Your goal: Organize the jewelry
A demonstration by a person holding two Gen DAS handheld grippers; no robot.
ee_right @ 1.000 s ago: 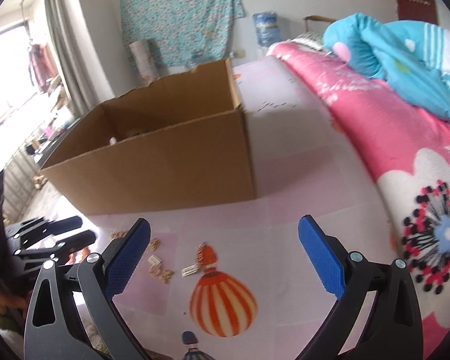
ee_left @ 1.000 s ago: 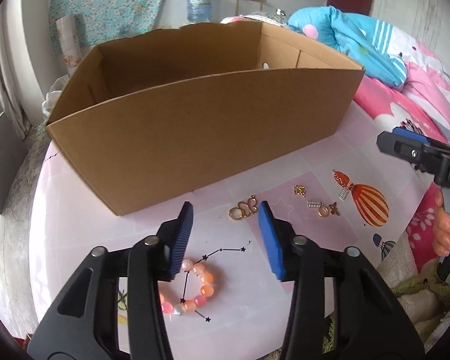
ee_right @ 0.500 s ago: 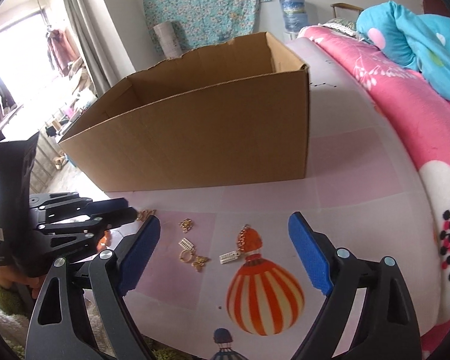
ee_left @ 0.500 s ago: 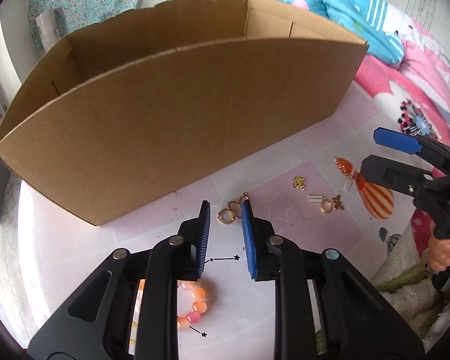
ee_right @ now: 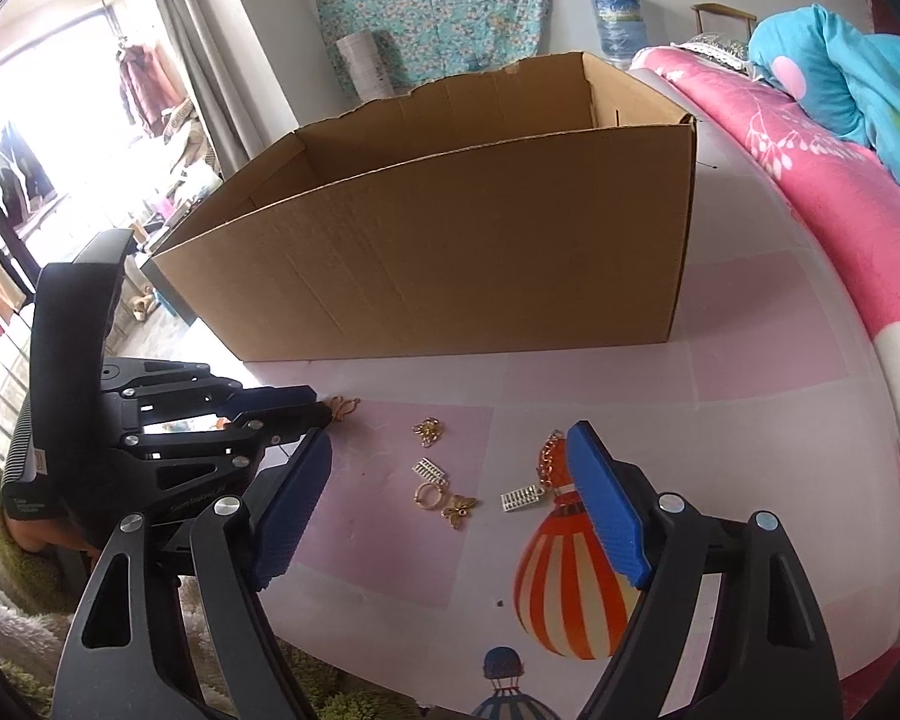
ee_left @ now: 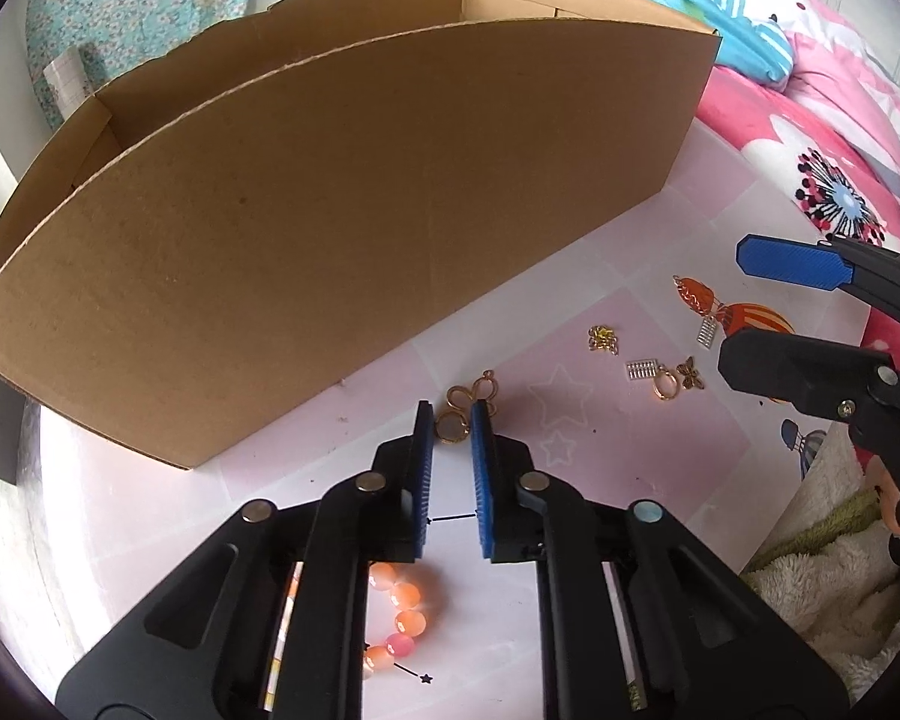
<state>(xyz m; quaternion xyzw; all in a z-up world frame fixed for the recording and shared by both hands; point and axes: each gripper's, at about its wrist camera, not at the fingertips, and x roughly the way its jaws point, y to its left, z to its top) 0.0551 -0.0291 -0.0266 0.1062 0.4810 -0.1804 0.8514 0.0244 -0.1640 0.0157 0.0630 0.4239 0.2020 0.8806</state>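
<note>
My left gripper (ee_left: 452, 420) points down at a gold looped pendant (ee_left: 467, 403) lying before the cardboard box (ee_left: 330, 210). Its jaws are closing, and the pendant's ring sits between the blue pads, touching both. An orange bead bracelet (ee_left: 405, 612) lies under that gripper's body. My right gripper (ee_right: 450, 435) hovers wide over several small charms, its jaws closing with nothing pressed: a gold cluster (ee_right: 431, 429), a silver abacus charm (ee_right: 429, 471), a gold ring (ee_right: 429, 495), a gold butterfly (ee_right: 459, 507) and a second abacus charm (ee_right: 519, 498) on a chain.
The open box (ee_right: 450, 240) stands just behind the jewelry on a pink-and-white mat with a printed balloon (ee_right: 570, 588). A pink flowered quilt (ee_right: 810, 180) with a blue blanket lies to the right. Green fluffy fabric (ee_left: 810, 546) lies at the near edge.
The left jaws have narrowed from wide apart to around the pendant's ring, and that gripper moved forward off the bracelet. The right gripper came in lower over the charms with its jaws slightly narrower.
</note>
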